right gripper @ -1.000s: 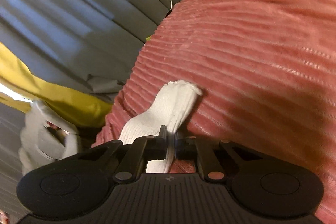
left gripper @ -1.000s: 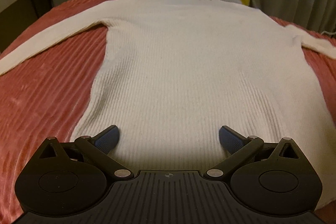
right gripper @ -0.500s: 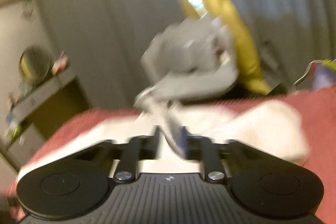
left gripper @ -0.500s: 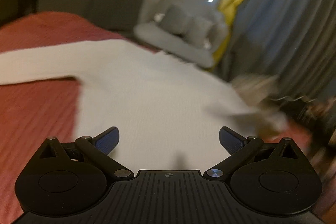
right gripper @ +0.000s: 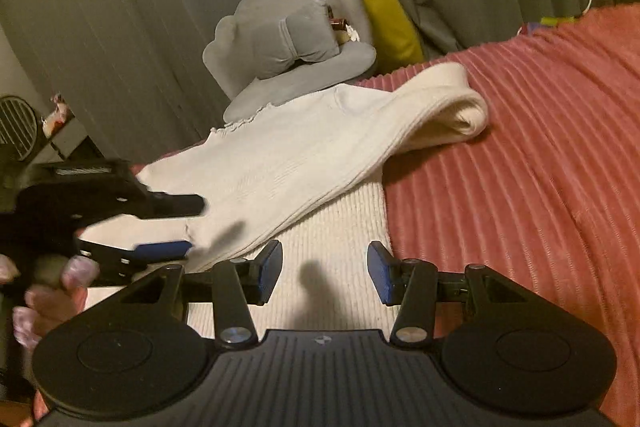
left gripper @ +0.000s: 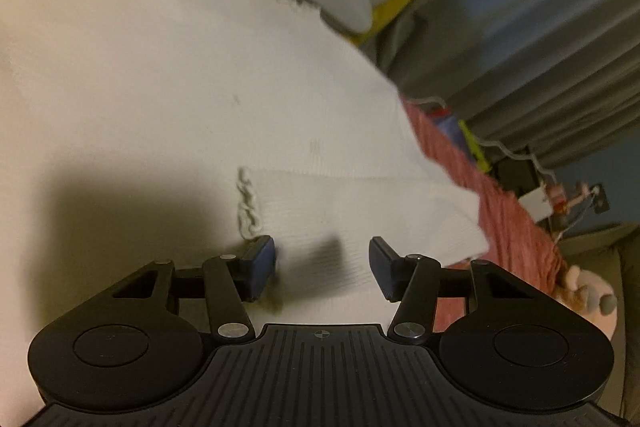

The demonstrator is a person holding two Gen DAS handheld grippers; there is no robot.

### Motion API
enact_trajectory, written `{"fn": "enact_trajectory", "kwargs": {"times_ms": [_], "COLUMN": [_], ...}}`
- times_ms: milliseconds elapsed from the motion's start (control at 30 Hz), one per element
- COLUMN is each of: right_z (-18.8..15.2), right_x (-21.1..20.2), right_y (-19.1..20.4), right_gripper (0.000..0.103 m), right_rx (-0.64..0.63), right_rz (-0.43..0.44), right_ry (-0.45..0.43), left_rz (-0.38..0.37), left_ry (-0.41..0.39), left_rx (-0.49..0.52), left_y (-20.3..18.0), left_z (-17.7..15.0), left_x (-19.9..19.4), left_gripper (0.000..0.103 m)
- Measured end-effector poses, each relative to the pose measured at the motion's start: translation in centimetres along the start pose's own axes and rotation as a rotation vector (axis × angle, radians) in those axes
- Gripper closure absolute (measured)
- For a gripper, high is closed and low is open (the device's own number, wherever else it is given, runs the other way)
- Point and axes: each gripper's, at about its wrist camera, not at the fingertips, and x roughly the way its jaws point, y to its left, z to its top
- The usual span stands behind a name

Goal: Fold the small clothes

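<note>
I judge the sleeve fold is in hand: I should press the folded sleeve (right gripper: 360,131) flat across the white sweater (left gripper: 160,75) on the bed (right gripper: 540,147), keeping its edge straight. My right claw (right gripper: 325,273) gapes empty, the sleeve just ahead and left. My left claw (left gripper: 322,267) also gapes, over the cuff (left gripper: 248,203).

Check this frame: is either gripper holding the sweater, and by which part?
Nothing is held. The right gripper is open above the sweater, whose sleeve lies folded across it. The left gripper is open too, over the cuff.
</note>
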Motion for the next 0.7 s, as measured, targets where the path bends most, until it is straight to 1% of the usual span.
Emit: {"fn": "enact_trajectory", "kwargs": {"times_ms": [33,67,133,167,233,267,300,367,467,533,567,600,633,667,700], "right_z": [-0.1,-0.2,-0.4,-0.6,-0.4,-0.3,-0.2,-0.2,-0.4,-0.4,-0.4,-0.3,-0.3,-0.2,-0.2], "right_x": [0.2,0.4,0.6,0.3,0.1,0.0,0.1,0.1,0.0,-0.2,-0.3,-0.4,-0.4,-0.3,-0.2], "right_y": [-0.1,-0.2,-0.4,-0.6,-0.7,-0.8,-0.9,-0.9,-0.6,-0.6,-0.6,-0.6,-0.6,-0.6,-0.7], "right_gripper": [0.056,0.056,0.056,0.056,0.055,0.055,0.055,0.054,0.054,0.054,0.054,0.054,0.054,0.054,0.054], "right_rx": [0.002,0.006,0.017,0.022,0.031,0.038,0.045,0.054,0.053,0.055,0.059,0.061,0.061,0.060,0.059], "right_rz": [0.005,0.013,0.021,0.024,0.024,0.024,0.028,0.033,0.033,0.031,0.031,0.030,0.028,0.026,0.023], "right_ry": [0.002,0.007,0.014,0.012,0.000,-0.004,-0.007,-0.006,0.001,-0.001,-0.006,-0.011,-0.012,-0.012,-0.009], "left_rz": [0.032,0.058,0.050,0.053,0.090,0.105,0.111,0.086,0.026,0.012,0.015,0.033,0.071,0.104,0.124], "left_ry": [0.019,0.019,0.016,0.005,-0.046,-0.058,-0.062,-0.052,-0.023,-0.023,-0.026,-0.032,-0.036,-0.032,-0.028], "left_rx": [0.007,0.007,-0.005,0.007,0.048,0.055,0.050,0.009,-0.065,-0.082,-0.076,-0.062,-0.030,-0.003,0.016], "left_y": [-0.2,-0.4,-1.0,-1.2,-1.6,-1.5,-1.2,-0.3,0.9,1.1,1.0,0.8,0.3,-0.1,-0.4], "left_z": [0.1,0.4,0.2,0.1,-0.4,-0.4,-0.2,0.1,0.3,0.2,0.3,0.2,0.3,0.4,0.7], "left_x": [0.7,1.0,0.3,-0.2,-1.5,-1.9,-2.2,-2.2,-1.6,-0.9,-0.4,-0.2,0.1,0.3,0.2], "left_gripper": [0.048,0.050,0.041,0.032,0.030,0.027,0.027,0.027,0.028,0.028,0.035,0.056,0.073,0.093,0.094]}}
